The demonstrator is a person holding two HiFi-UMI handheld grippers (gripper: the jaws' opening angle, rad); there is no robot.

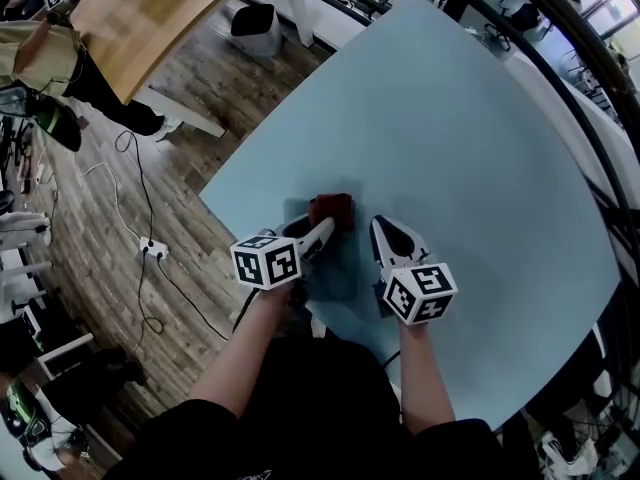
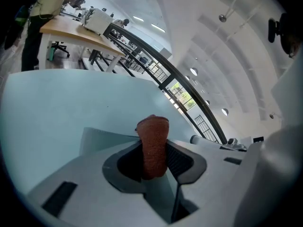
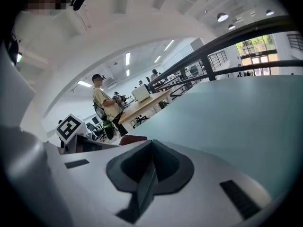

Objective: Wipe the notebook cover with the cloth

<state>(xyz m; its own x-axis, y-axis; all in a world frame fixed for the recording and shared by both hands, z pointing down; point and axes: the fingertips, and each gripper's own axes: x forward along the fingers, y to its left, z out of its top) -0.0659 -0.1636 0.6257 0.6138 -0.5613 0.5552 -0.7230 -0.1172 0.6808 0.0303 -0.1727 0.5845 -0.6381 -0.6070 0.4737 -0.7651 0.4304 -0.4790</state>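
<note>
A rust-red cloth [image 1: 332, 211] is bunched at the tip of my left gripper [image 1: 322, 230], which is shut on it. In the left gripper view the cloth [image 2: 152, 131] stands upright between the jaws of the left gripper [image 2: 156, 157]. Beneath it lies the notebook [image 2: 102, 138], pale blue-grey and hard to tell from the table; in the head view the notebook [image 1: 340, 268] shows as a darker patch between both grippers. My right gripper [image 1: 383, 228] hovers just right of the cloth, shut with nothing in it. In its own view the right gripper [image 3: 150, 150] has its jaws closed together, the cloth [image 3: 132, 139] to its left.
The light blue table [image 1: 450, 148] ends close to my left at a slanted edge. Beyond it are a wooden floor with a power strip [image 1: 152, 251] and cables, a wooden desk [image 1: 150, 18], a bin [image 1: 255, 26] and a standing person [image 3: 102, 103].
</note>
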